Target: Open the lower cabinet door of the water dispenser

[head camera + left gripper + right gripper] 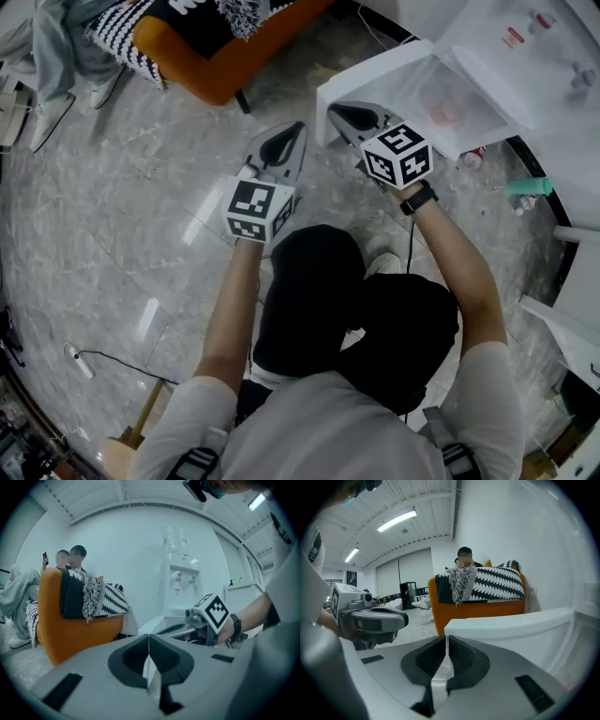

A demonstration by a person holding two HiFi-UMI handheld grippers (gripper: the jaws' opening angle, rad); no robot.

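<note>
- Fingers of your left gripper are pressed together with nothing between them. In the head view it hangs over the grey marble-patterned floor, left of the door and apart from it.
- Fingers of your right gripper are likewise closed on nothing, with only a hairline seam between the dark ribbed pads.
- Swung open toward you, the white cabinet door of the white water dispenser shows its inside face from above.
- Your right gripper points its tips at the free edge of that door, on the inside face. In the right gripper view the panel begins just past the tips and runs off to the right. Whether tips and panel touch cannot be told.
- Behind the open door, the lower compartment holds a pinkish round shape, too blurred to name.
- Seen from your left gripper, the dispenser stands upright against a white wall, with a clear plastic bottle on top.
- Your right wrist carries a black wristwatch, just behind the marker cube.
- Across the floor stands an orange armchair draped with a black-and-white zigzag cushion. People sit behind it.
</note>
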